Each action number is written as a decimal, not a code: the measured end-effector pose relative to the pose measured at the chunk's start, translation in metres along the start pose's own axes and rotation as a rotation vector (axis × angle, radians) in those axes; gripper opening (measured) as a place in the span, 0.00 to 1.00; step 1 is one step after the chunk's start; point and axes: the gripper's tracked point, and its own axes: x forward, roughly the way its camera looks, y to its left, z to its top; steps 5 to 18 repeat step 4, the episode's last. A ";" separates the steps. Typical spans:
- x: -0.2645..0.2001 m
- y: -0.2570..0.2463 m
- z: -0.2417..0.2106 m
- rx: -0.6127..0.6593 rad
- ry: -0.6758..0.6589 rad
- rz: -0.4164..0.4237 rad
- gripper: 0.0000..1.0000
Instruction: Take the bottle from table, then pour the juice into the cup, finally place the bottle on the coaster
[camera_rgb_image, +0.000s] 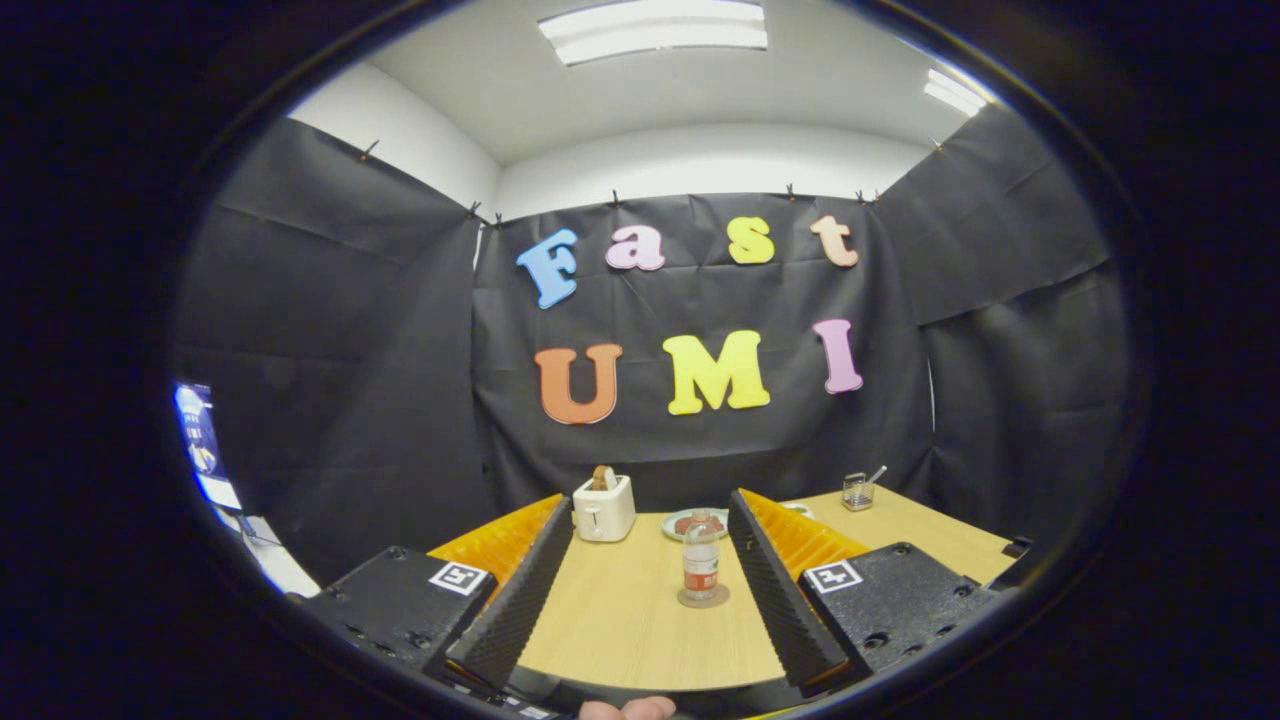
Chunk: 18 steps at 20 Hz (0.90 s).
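Observation:
A small clear bottle (701, 562) with a red label and a little reddish liquid stands upright on a round brown coaster (703, 598) on the wooden table (620, 620). It sits between my two fingers, nearer the right one, and touches neither. My gripper (650, 503) is open, with a wide gap and nothing held. A small clear glass cup (856, 490) with a thin stick in it stands at the table's far right, beyond the right finger.
A white toaster (603, 508) with a slice of bread in it stands at the back, just ahead of the left fingertip. A plate (684, 523) with something red-brown lies behind the bottle. A person's fingertip (627, 708) shows below the table's near edge.

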 end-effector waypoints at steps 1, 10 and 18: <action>-0.001 0.000 0.001 -0.001 -0.002 0.001 0.99; -0.002 0.000 0.001 0.003 -0.010 0.003 0.99; -0.002 0.000 0.001 0.003 -0.010 0.003 0.99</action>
